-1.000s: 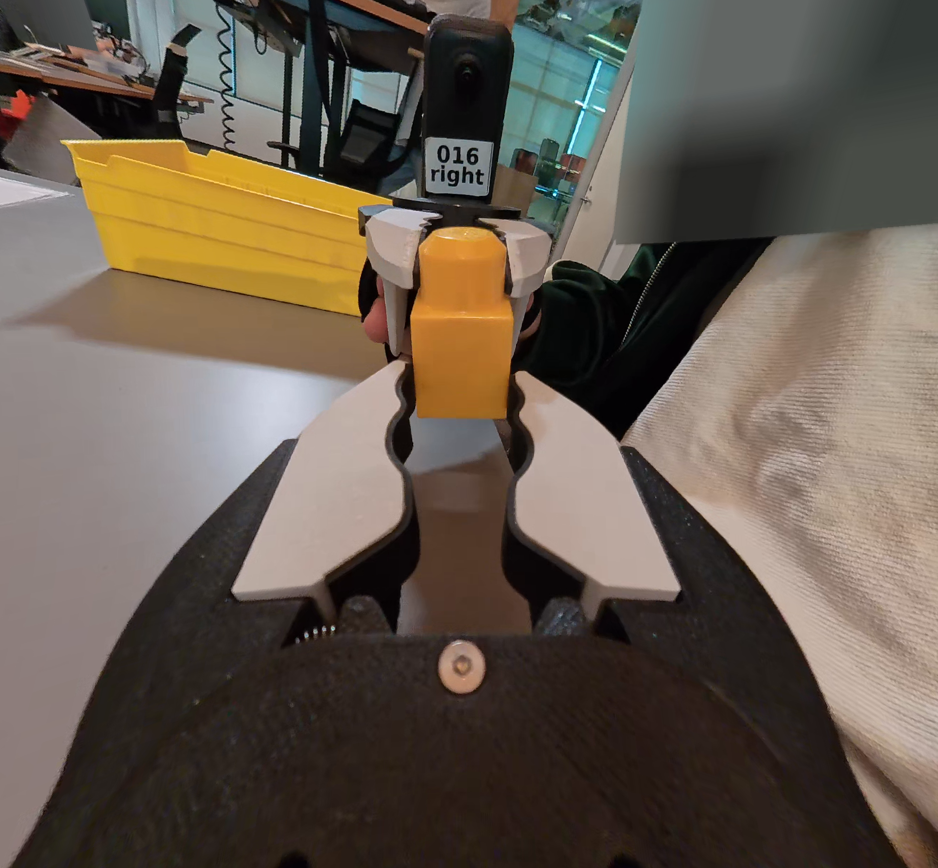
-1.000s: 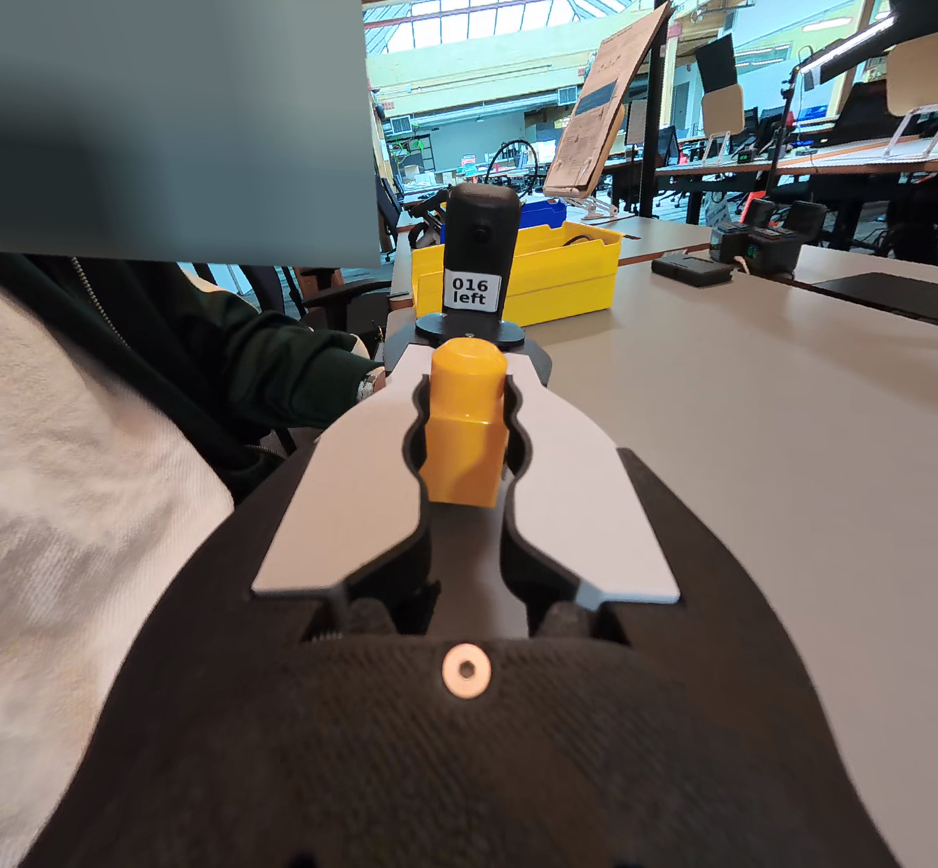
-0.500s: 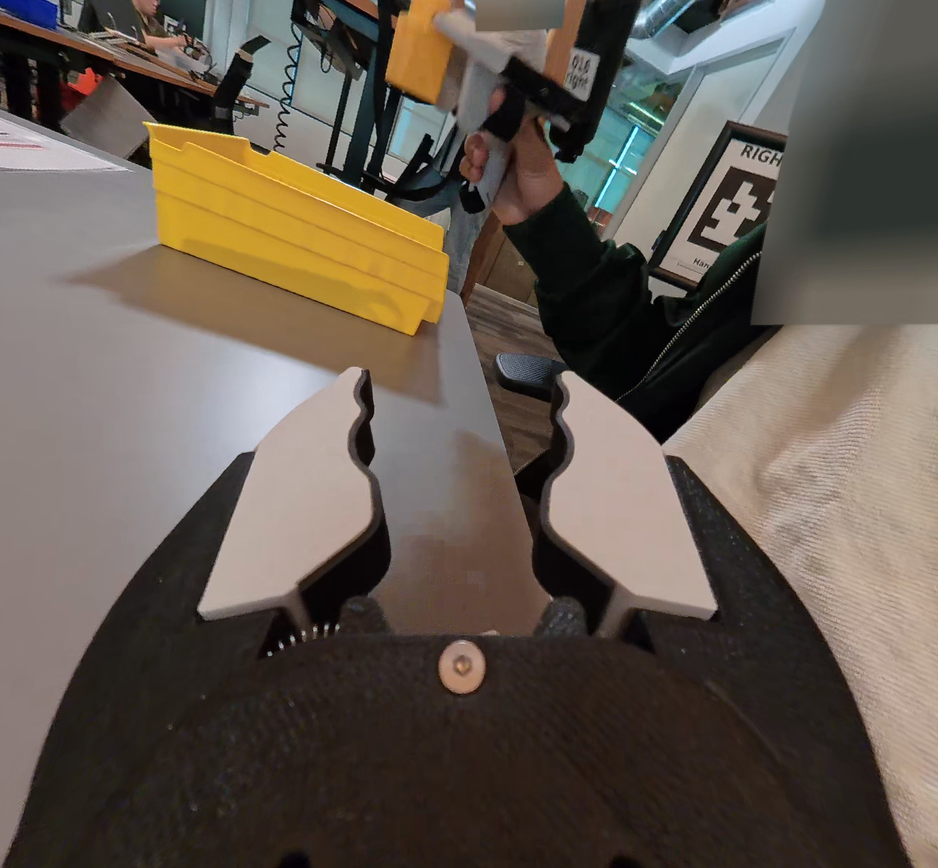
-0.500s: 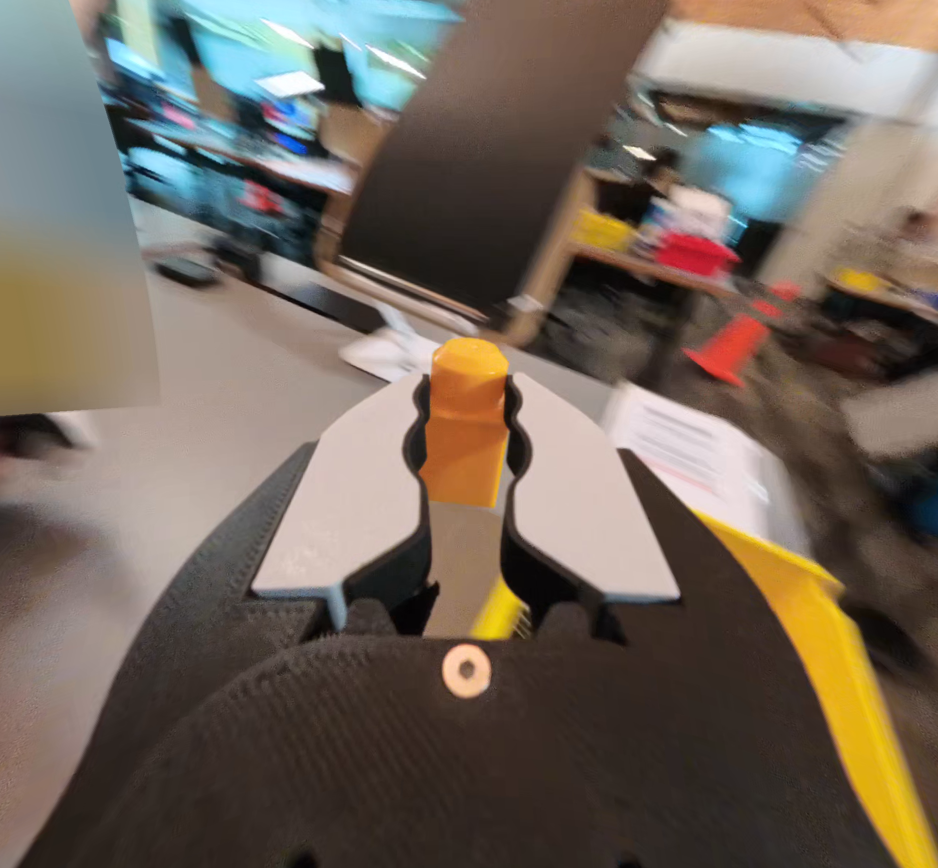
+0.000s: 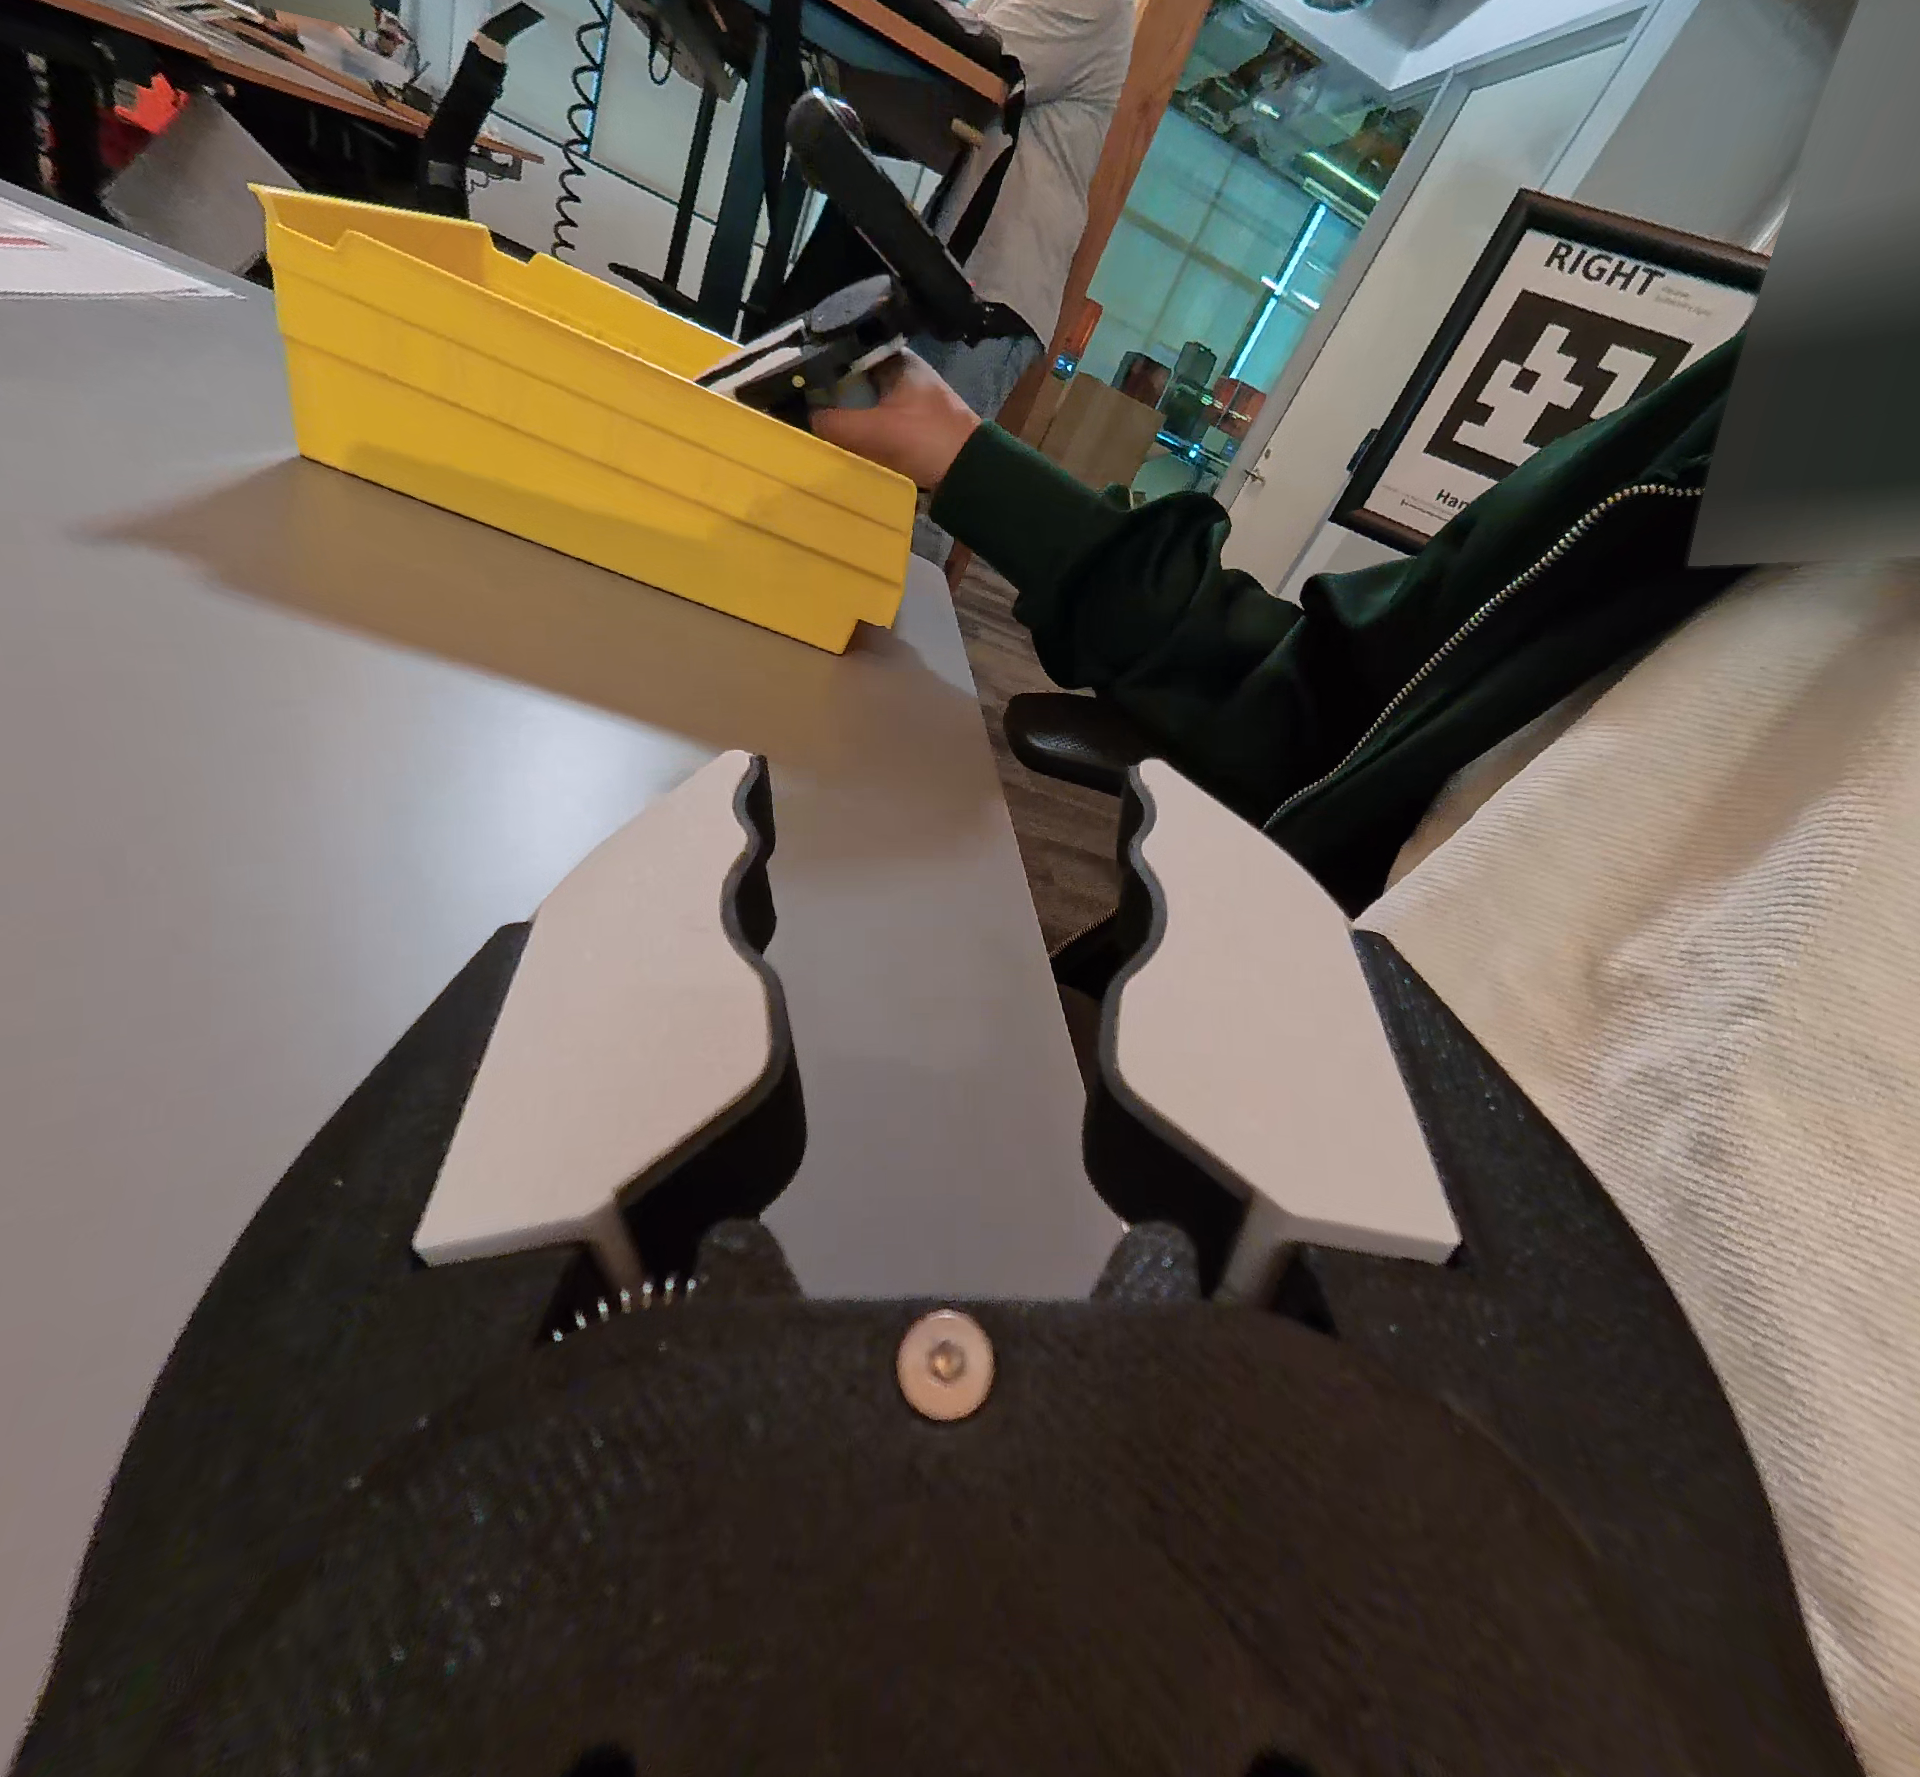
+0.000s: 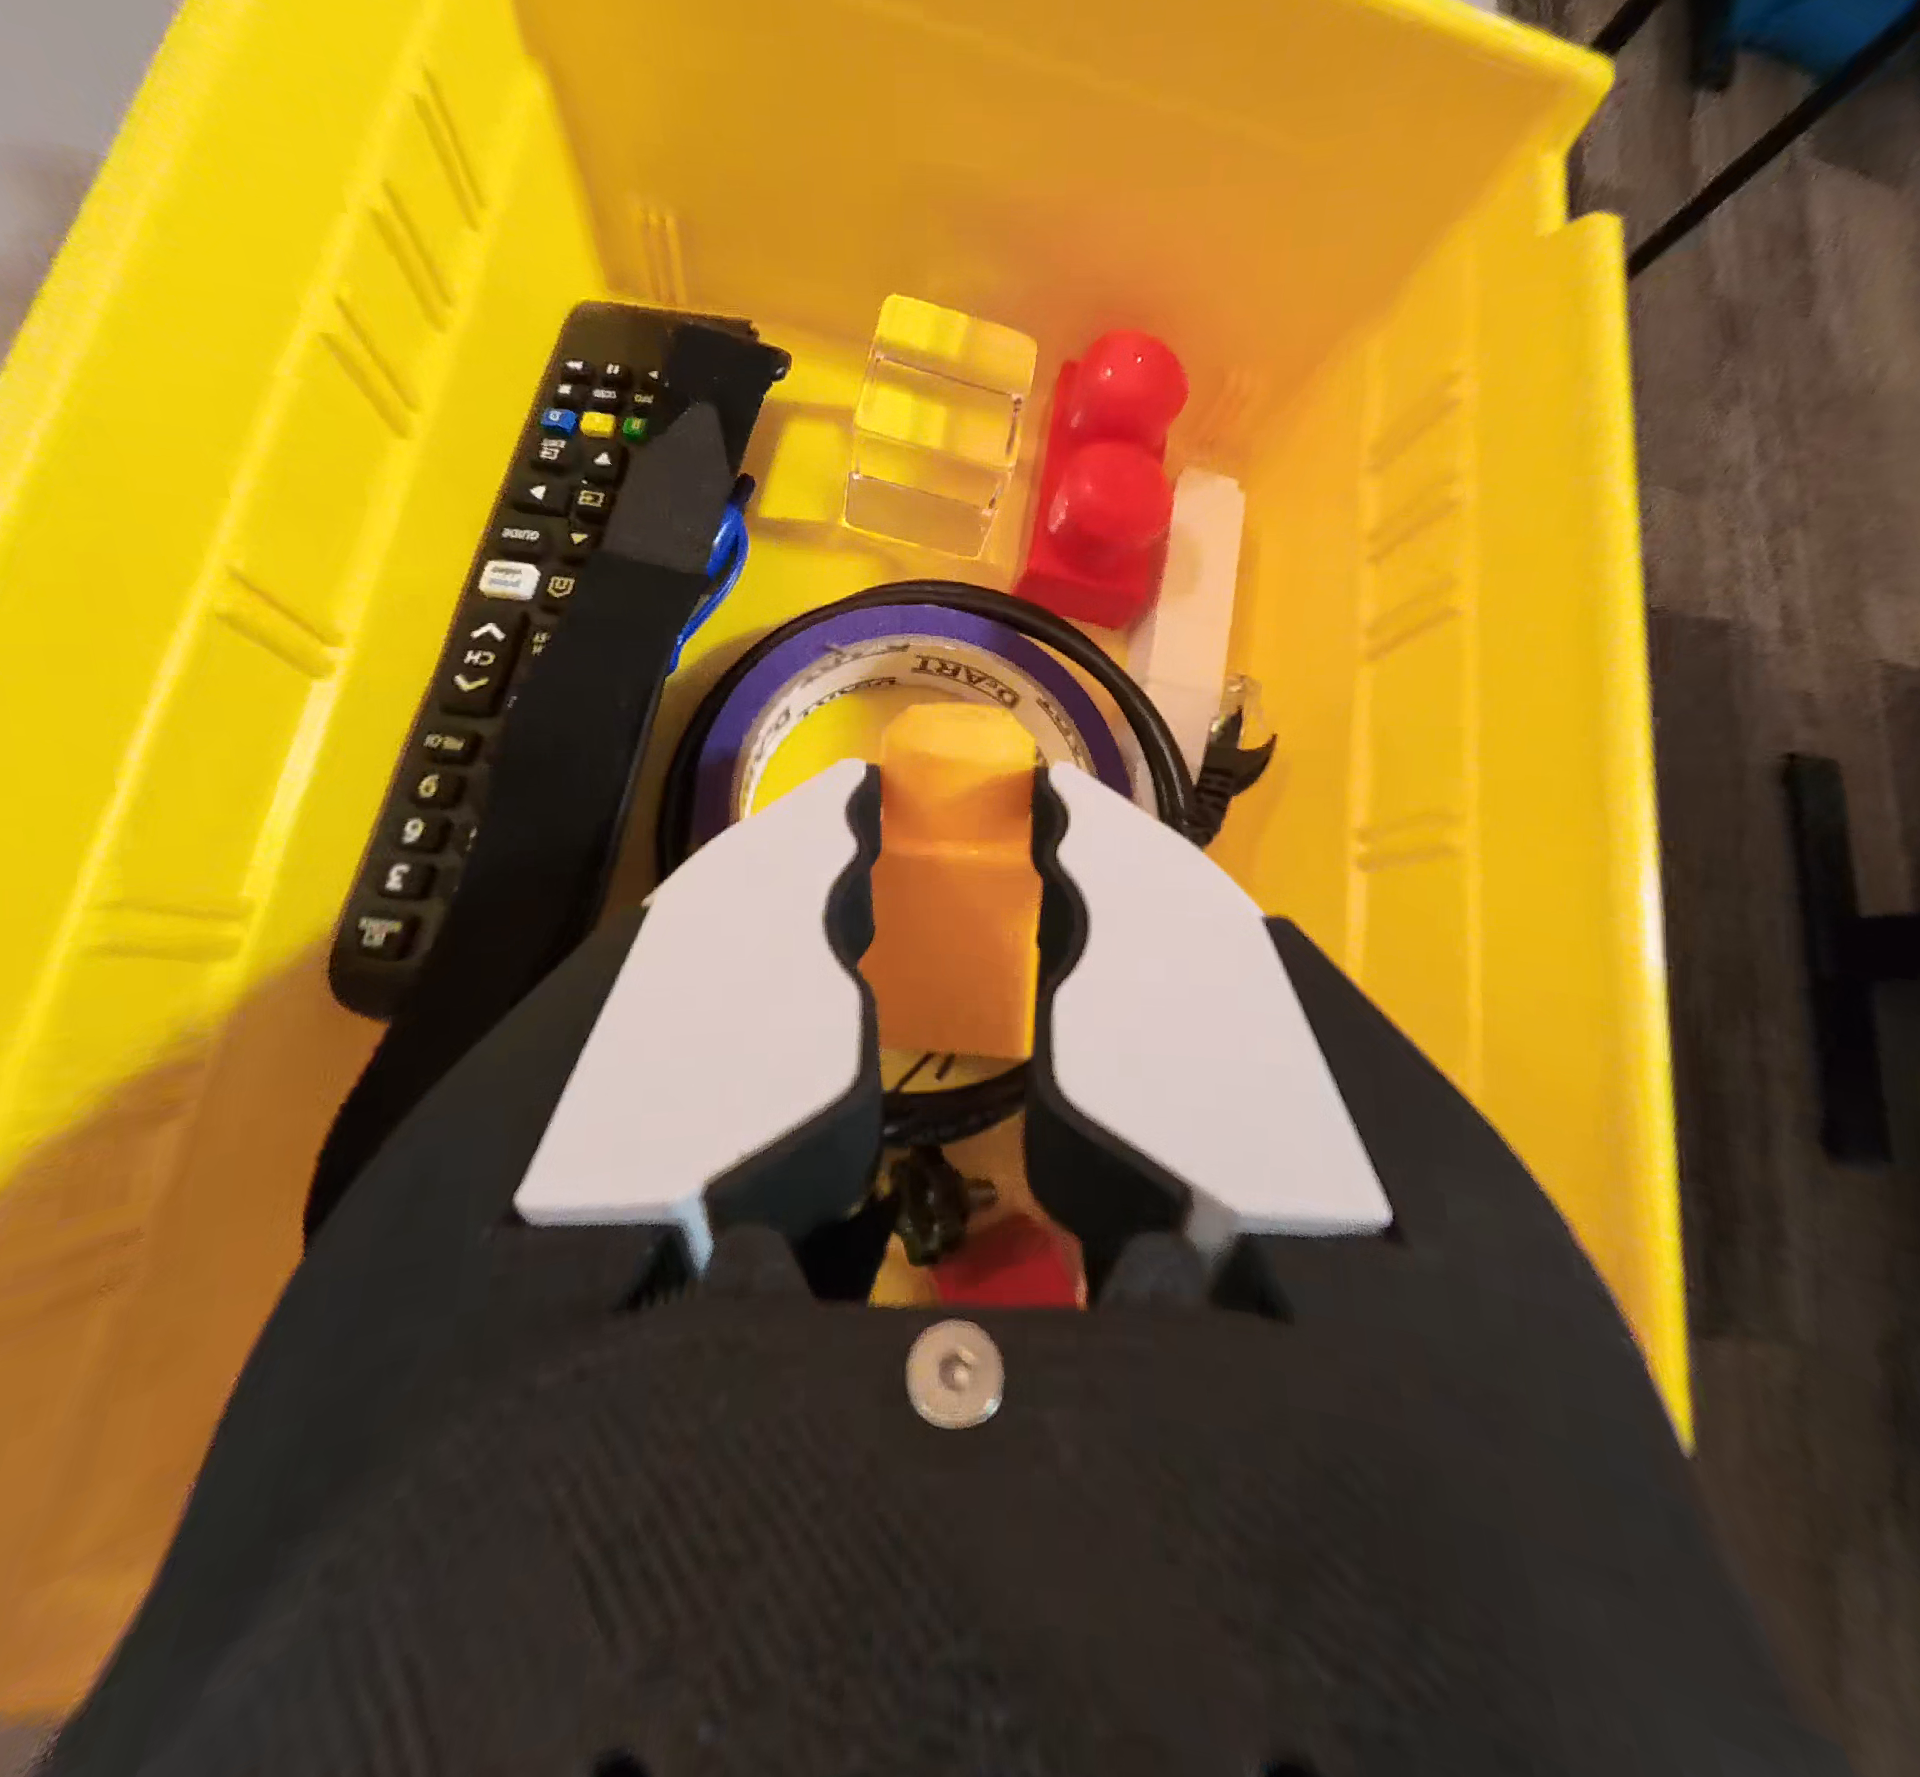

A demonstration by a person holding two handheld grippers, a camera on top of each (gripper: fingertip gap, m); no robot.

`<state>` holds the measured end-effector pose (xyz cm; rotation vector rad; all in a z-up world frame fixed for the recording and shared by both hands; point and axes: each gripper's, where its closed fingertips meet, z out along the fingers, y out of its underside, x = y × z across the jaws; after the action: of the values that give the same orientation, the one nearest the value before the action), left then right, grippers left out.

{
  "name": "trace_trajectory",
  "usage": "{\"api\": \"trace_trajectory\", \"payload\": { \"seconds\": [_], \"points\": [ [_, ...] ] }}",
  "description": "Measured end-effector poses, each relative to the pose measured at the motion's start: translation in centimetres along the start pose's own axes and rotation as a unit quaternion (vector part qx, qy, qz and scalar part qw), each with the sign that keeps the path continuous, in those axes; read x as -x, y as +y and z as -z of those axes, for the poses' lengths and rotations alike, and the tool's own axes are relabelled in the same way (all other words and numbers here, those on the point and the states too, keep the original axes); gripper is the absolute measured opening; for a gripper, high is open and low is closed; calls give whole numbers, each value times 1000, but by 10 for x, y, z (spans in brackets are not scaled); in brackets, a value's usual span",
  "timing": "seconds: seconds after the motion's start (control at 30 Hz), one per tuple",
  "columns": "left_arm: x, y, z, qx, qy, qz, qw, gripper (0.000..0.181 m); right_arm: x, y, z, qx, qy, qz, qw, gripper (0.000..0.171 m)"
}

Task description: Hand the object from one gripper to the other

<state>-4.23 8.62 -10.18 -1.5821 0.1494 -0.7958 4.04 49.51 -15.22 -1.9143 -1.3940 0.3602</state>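
Observation:
My right gripper [image 6: 956, 782] is shut on an orange toy block [image 6: 958, 896] and points down into the yellow bin [image 6: 312, 377], with the block over a roll of purple tape [image 6: 914, 667]. My left gripper [image 5: 945, 792] is open and empty, low over the grey table [image 5: 312, 792] near its right edge. In the left wrist view the right gripper [image 5: 769, 366] shows farther off, dipping over the rim of the yellow bin [image 5: 540, 439]; the block is hidden there.
Inside the bin lie a black remote [image 6: 499, 667], a clear cube [image 6: 940, 423], a red two-stud block [image 6: 1107, 480], a white piece [image 6: 1195, 605] and a black cable [image 6: 1164, 730]. A person's green sleeve [image 5: 1143, 584] reaches to the bin. Floor lies right of the table. My hands' fingertips stand some 40 cm from each other.
The left gripper let go of the orange block and opened. The right gripper carried the block away, up and then down into the yellow bin.

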Motion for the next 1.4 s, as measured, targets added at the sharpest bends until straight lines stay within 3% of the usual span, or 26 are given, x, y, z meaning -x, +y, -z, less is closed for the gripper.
{"api": "trace_trajectory", "payload": {
  "seconds": [0.1, 0.23, 0.47, 0.67, 0.8, 0.93, 1.03, 1.17, 1.4],
  "points": [
    [-2, 0, -1, 1, 0, -2, 1000, 62, 1, -1, -7, 19, 7, 1, 1000, 28],
    [-3, 0, -1, 2, 0, -5, 1000, 62, -5, -2, -4, 12, 32, 11, 999, 48],
    [-4, 0, -2, 4, -4, -10, 1000, 61, 6, -47, 42, -114, -8, -25, 993, 43],
    [-2, -1, -2, -1, -9, -5, 1000, 61, 111, -118, 115, -269, -181, -9, 946, 40],
    [4, -5, 1, -8, -33, -13, 999, 65, 207, -137, 147, -349, -282, 19, 893, 52],
    [20, -16, 14, -26, -100, -47, 994, 75, 281, -105, 123, -373, -254, 125, 884, 51],
    [27, -27, 25, -49, -128, -57, 989, 74, 322, -84, 98, -320, -254, 203, 890, 67],
    [33, -27, 35, -58, -137, -38, 988, 70, 337, -80, 84, -319, -258, 232, 882, 63],
    [36, -24, 54, -69, -167, -19, 983, 69, 338, -86, 71, -307, -327, 175, 876, 56]
  ]
}}
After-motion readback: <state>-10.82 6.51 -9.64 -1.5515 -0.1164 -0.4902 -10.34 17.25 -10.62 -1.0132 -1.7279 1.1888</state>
